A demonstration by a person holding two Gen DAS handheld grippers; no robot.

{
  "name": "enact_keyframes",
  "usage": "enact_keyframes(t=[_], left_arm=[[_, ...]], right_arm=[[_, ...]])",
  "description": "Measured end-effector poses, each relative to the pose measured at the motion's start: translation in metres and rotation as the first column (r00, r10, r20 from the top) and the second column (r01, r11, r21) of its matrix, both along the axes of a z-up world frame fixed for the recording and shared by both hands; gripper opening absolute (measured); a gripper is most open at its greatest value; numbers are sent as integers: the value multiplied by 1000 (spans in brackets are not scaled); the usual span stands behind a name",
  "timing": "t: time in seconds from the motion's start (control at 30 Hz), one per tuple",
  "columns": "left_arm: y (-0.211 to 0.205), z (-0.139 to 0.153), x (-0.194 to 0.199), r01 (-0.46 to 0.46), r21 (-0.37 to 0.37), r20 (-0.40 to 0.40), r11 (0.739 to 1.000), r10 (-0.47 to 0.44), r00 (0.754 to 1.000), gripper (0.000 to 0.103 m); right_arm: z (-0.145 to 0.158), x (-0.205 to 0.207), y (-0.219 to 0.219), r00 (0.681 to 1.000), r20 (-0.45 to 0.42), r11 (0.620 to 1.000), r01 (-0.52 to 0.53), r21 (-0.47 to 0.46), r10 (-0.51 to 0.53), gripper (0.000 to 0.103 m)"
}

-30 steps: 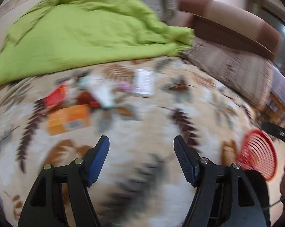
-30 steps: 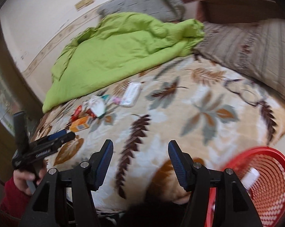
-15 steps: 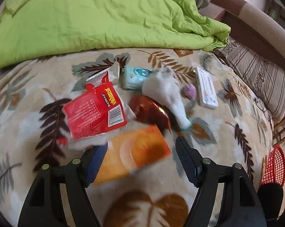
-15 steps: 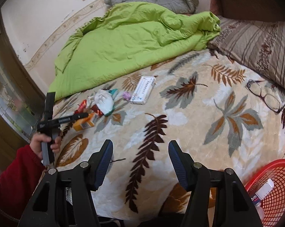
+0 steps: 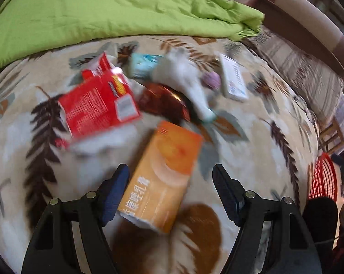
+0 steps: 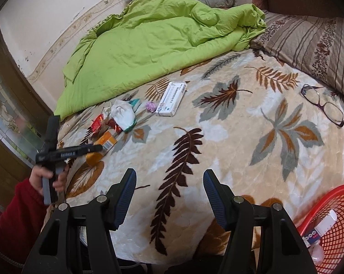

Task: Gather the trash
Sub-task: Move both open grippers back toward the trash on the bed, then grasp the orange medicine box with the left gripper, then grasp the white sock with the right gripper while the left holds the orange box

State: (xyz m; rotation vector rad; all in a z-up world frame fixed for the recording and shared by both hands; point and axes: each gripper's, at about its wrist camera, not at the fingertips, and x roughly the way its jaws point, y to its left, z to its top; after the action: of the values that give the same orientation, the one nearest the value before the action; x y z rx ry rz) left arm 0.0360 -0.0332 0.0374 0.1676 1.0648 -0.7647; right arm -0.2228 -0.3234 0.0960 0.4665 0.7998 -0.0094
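A person's hand (image 6: 49,178) in a red sleeve (image 6: 14,214) holds the left gripper (image 5: 170,178) at the left side of the bed. Its jaws are wide apart and hold nothing. The near end of an orange box (image 5: 165,173) lies between the two fingers. I cannot tell if the left finger touches it, for the picture is blurry there.

Just past the box lies a small heap of trash on the leaf blanket (image 6: 229,141). There is a red packet (image 5: 96,107), a dark red wrapper (image 5: 162,101), a white tissue (image 5: 185,80) and a small blue pack (image 5: 142,65). Next comes a little purple ball (image 6: 150,106), and then a white box (image 6: 172,98) beside it. Behind all of these, a green quilt (image 6: 149,36) is bunched up near the wall.

The right gripper (image 6: 167,194) hangs over the near edge of the bed. Its jaws are wide apart too, and nothing is in them.

Farther right, a pair of glasses (image 6: 324,105) lies on the blanket near a striped pillow (image 6: 308,43). At the far right, low down beside the bed, stands a red basket (image 6: 338,223). A white tube (image 6: 320,227) is inside it.
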Motion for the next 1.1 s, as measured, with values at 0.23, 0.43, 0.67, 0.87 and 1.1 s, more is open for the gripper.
enact_keyframes(t=[0.23, 0.43, 0.67, 0.87, 1.1], left_arm=[[-27, -9, -11, -110, 124, 86, 986, 100, 991, 73], [-31, -18, -18, -229, 152, 143, 961, 208, 968, 45], [-4, 13, -56, -391, 8, 165, 920, 385, 908, 45], [14, 29, -69, -467, -38, 311, 884, 454, 835, 46], [30, 17, -45, -511, -21, 297, 859, 494, 817, 46]], right_arm=[[5, 6, 16, 999, 13, 999, -45, -13, 45, 65], [9, 24, 25, 995, 17, 995, -94, -14, 94, 65], [15, 107, 51, 987, 52, 988, -151, 31, 149, 79], [-11, 202, 81, 991, 16, 985, -135, 104, 134, 80], [-41, 277, 105, 989, -49, 989, -134, 60, 137, 80]])
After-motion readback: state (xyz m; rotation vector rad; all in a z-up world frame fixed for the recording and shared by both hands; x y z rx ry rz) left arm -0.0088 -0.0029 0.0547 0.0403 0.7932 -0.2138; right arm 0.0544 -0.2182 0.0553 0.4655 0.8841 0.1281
